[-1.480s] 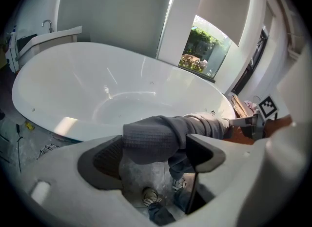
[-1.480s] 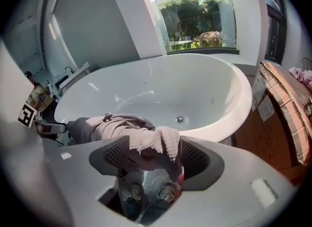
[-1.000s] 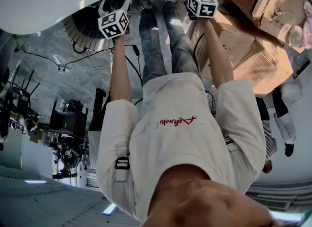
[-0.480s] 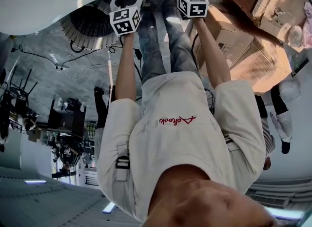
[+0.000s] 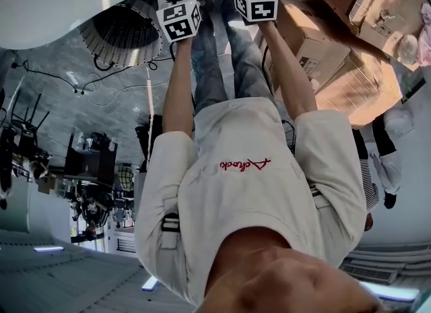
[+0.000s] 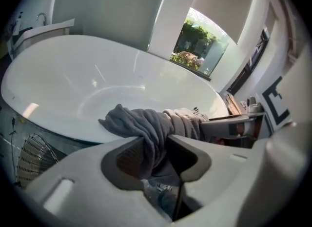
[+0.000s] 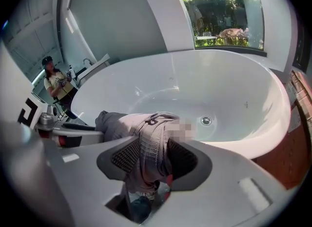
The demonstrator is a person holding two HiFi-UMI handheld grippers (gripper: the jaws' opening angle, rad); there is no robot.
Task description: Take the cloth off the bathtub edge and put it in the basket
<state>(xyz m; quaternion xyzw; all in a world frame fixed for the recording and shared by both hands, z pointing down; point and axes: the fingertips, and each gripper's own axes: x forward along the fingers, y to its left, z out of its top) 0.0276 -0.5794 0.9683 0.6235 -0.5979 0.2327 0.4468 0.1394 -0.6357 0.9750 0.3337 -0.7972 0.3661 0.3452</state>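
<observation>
Both grippers are down at the near edge of the white bathtub [image 6: 122, 70], side by side, and both have just been closing. The left gripper [image 6: 155, 155] has its jaws pinched on a hanging fold of the grey cloth [image 6: 141, 121], the fabric bunched tight between the two pads. The right gripper [image 7: 146, 160] has its jaws a little wider, clamped on the paler end of the same cloth [image 7: 146, 128]. The cloth lies crumpled along the tub edge between the two grippers, part of it spilling over the outer side. A round wire basket [image 6: 31, 155] sits on the floor beside the tub, to the left of the left gripper and well apart from the cloth.
</observation>
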